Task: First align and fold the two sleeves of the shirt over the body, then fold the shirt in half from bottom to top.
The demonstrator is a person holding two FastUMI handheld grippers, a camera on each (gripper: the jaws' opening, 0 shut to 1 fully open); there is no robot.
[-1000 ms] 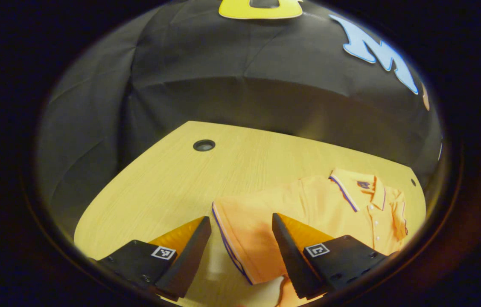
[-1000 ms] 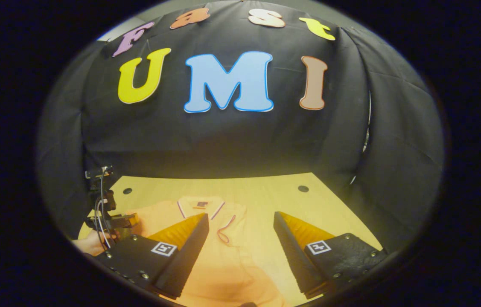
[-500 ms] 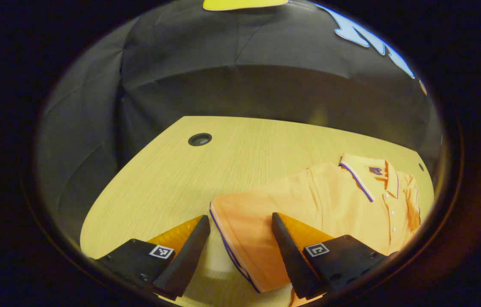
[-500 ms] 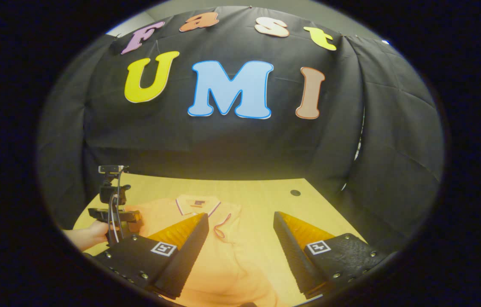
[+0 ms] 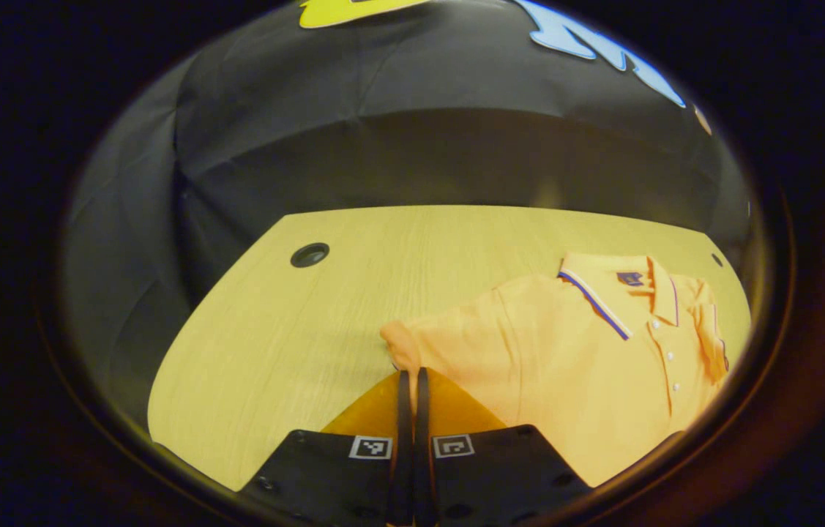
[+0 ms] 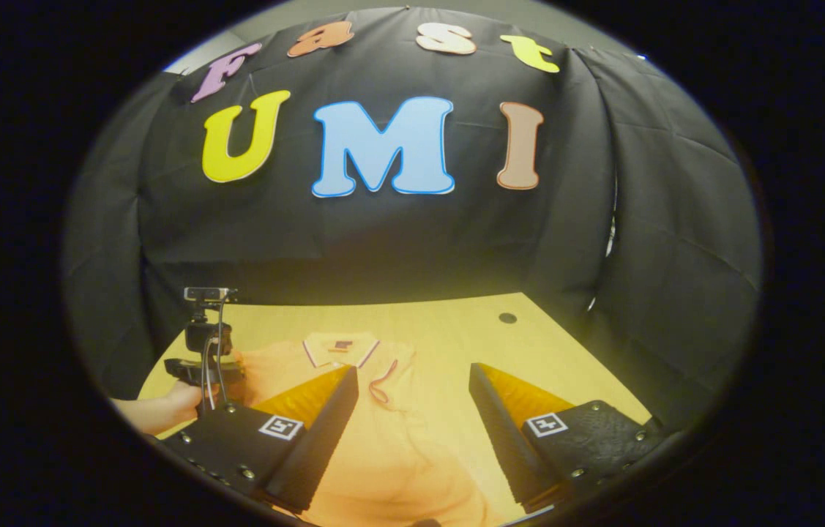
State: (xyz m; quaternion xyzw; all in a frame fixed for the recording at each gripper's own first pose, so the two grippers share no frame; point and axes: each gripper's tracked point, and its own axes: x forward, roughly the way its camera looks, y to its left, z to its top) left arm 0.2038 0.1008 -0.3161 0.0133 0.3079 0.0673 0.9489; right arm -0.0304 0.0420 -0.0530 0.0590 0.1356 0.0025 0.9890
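Observation:
An orange polo shirt [image 5: 566,351] with a dark-striped collar [image 5: 606,282] lies on the wooden table [image 5: 273,344]. In the left gripper view my left gripper [image 5: 412,375] is shut on the bunched cuff of the shirt's near sleeve [image 5: 401,340]. The right gripper view shows that gripper [image 6: 203,369] at the shirt's left edge, held by a hand [image 6: 163,410]. My right gripper [image 6: 413,368] stands open above the shirt's body [image 6: 383,446], with nothing between its fingers. The other sleeve [image 6: 383,380] lies folded over the chest.
The table has round cable holes near its back corners [image 5: 310,255] [image 6: 507,318]. Bare wood stretches left of the shirt in the left gripper view. Black cloth walls close in the booth behind and at both sides.
My left gripper has gone from open around the sleeve's cuff to shut on it, and the cuff has bunched up. The right gripper has barely moved.

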